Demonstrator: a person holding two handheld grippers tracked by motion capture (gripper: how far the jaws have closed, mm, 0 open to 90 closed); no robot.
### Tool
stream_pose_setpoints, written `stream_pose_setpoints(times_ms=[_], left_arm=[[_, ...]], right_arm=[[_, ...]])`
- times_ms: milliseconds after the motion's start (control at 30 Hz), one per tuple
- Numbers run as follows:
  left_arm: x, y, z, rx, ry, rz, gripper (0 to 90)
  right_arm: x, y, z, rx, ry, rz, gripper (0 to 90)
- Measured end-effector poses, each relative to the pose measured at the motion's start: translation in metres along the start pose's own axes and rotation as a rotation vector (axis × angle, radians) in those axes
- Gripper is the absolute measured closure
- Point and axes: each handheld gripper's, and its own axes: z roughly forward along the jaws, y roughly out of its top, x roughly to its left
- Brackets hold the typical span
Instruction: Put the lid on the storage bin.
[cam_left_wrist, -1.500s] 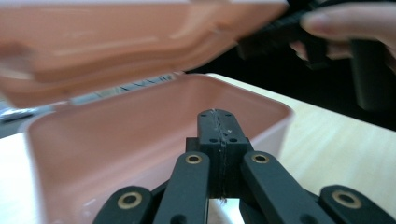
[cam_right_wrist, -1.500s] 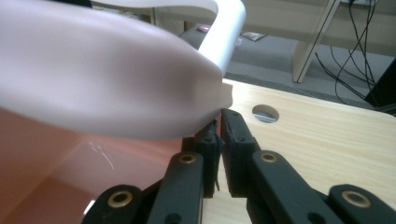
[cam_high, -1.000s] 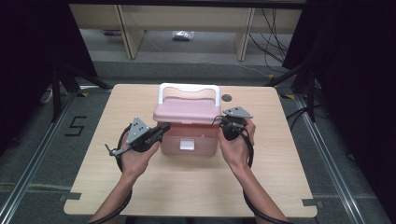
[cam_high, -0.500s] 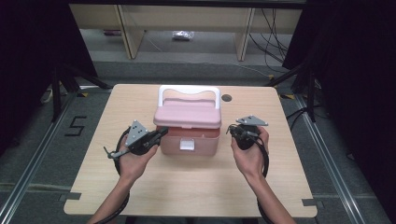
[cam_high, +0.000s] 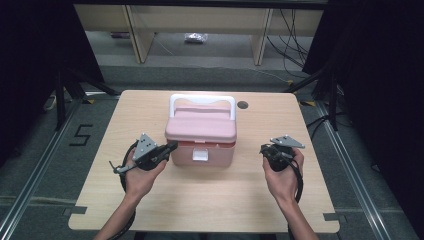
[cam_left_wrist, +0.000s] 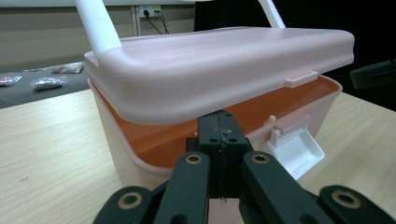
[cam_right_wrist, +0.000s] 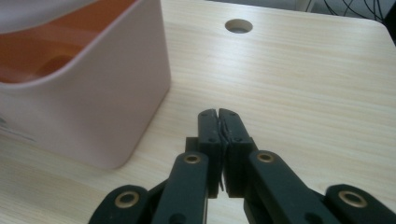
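At table centre, the pink rigid plastic lidded box (cam_high: 201, 134) appears light and slippery; grasp its white handle (cam_high: 202, 100). Left gripper (cam_high: 170, 147) and right gripper (cam_high: 264, 149) are clenched empty.

The pink plastic box with the white handle (cam_high: 201, 134) stands mid-table as the one big obstacle, its lid (cam_left_wrist: 224, 70) tilted up off the orange-lined rim, and the left gripper (cam_high: 170, 147), jaws pressed together, sits wedged at that gap on the box's left front corner. To the right, bare light wooden tabletop (cam_high: 250, 190) lies open between the box wall and the right gripper (cam_high: 264, 150), which hangs well apart from it with jaws together. Behind the box, past the round cable hole (cam_high: 242, 105), the tabletop is free up to the far edge.
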Motion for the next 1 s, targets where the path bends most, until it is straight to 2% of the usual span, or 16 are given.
stream_pose_setpoints(times_ms=[100,133,300,333,400,567,633,667,700,733,767,833,867,933,967,1000], left_arm=[[-0.001,0.000,-0.002,0.013,-0.003,-0.010,89.7],[-0.001,0.000,-0.003,0.014,-0.004,-0.010,89.7],[-0.003,0.003,-0.008,0.025,-0.018,-0.012,89.7],[-0.003,0.004,-0.010,0.035,-0.014,-0.008,89.7],[-0.004,0.005,-0.012,0.035,-0.016,-0.007,89.7],[0.000,0.002,-0.019,0.013,-0.009,0.006,89.4],[0.003,0.000,-0.023,-0.006,-0.002,0.013,89.1],[0.006,-0.001,-0.026,-0.014,0.002,0.027,88.5],[0.008,-0.003,-0.028,-0.032,0.003,0.026,87.4],[0.009,-0.005,-0.033,-0.023,0.027,0.012,87.0],[0.013,-0.008,-0.035,-0.042,0.032,0.012,86.7],[0.016,-0.012,-0.042,-0.040,0.053,-0.004,85.6],[0.020,-0.015,-0.045,-0.045,0.065,0.000,84.2],[0.025,-0.020,-0.049,-0.049,0.080,-0.002,79.8],[0.027,-0.024,-0.051,-0.050,0.092,-0.002,78.4],[0.030,-0.027,-0.053,-0.047,0.100,-0.004,77.0]], right_arm=[[-0.003,-0.006,-0.002,-0.004,-0.008,0.038,88.4],[-0.007,-0.007,-0.003,-0.003,-0.009,0.021,88.3],[-0.012,-0.012,-0.007,-0.009,-0.012,0.031,87.9],[-0.008,-0.013,-0.009,0.000,-0.029,0.080,88.0],[-0.013,-0.013,-0.009,-0.014,-0.013,0.035,88.0],[-0.012,-0.014,-0.012,-0.022,-0.030,0.050,87.6],[-0.015,-0.014,-0.013,-0.022,-0.032,0.019,87.0],[-0.014,-0.015,-0.014,-0.022,-0.016,0.057,86.5],[-0.018,-0.016,-0.014,-0.029,-0.007,0.035,86.3],[-0.020,-0.017,-0.014,-0.045,-0.004,0.032,86.1],[-0.022,-0.019,-0.013,-0.046,-0.004,0.030,85.7],[-0.025,-0.023,-0.013,-0.048,0.006,0.034,84.9],[-0.023,-0.026,-0.013,-0.035,-0.006,0.075,83.9],[-0.025,-0.030,-0.013,-0.034,0.011,0.080,82.7],[-0.031,-0.032,-0.011,-0.037,0.016,0.029,82.3],[-0.029,-0.035,-0.012,-0.031,0.013,0.072,81.7]])
